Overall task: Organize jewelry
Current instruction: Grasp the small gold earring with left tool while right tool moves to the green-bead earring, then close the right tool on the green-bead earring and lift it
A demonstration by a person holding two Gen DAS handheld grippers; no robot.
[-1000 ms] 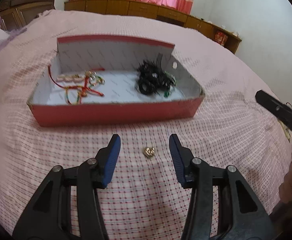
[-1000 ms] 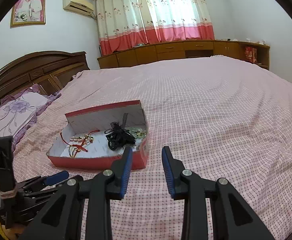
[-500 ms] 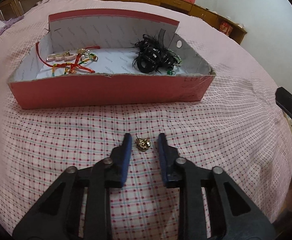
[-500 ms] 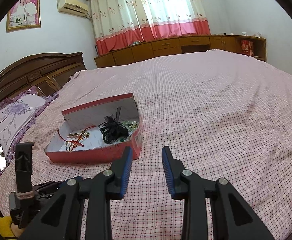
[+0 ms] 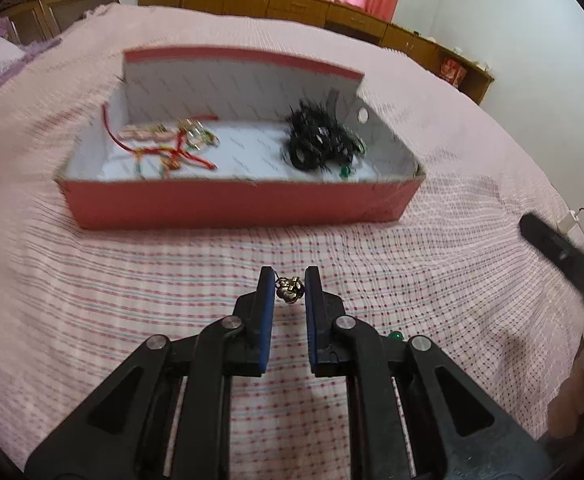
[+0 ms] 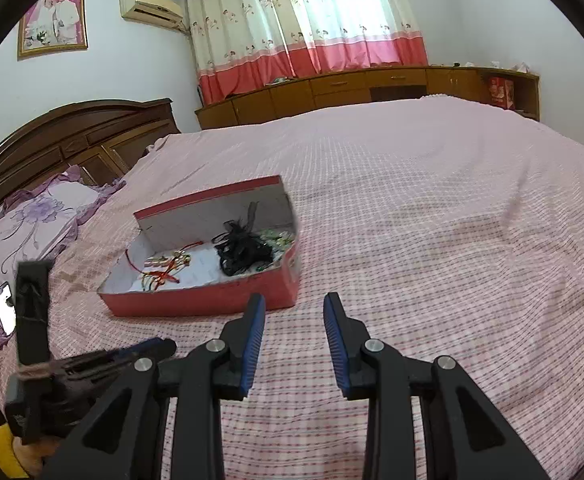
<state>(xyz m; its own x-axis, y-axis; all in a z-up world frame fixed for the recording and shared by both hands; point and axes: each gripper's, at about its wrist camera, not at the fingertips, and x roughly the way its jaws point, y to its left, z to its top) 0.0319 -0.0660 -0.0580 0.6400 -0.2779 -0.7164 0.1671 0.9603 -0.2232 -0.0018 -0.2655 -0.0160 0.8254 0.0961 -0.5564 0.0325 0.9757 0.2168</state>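
My left gripper (image 5: 288, 282) is shut on a small gold jewelry piece (image 5: 289, 293) and holds it above the checked bedspread, in front of the red box (image 5: 243, 204). The box holds red-string and gold jewelry (image 5: 163, 144) on its left and black hair ties (image 5: 320, 140) on its right. A small green bead (image 5: 395, 336) lies on the bedspread by the left gripper's right finger. My right gripper (image 6: 294, 316) is open and empty, to the right of the box (image 6: 211, 300). The left gripper also shows in the right wrist view (image 6: 147, 350).
The pink checked bedspread (image 6: 432, 240) covers a wide bed. A purple flowered pillow (image 6: 31, 220) and a dark wooden headboard (image 6: 71, 136) are at the left. A phone (image 6: 5, 308) lies at the bed's left edge. Wooden cabinets (image 6: 352, 88) line the far wall.
My left gripper closed on the gold piece and lifted it off the bedspread, tilting back from the box. My right gripper stayed open and shifted slightly.
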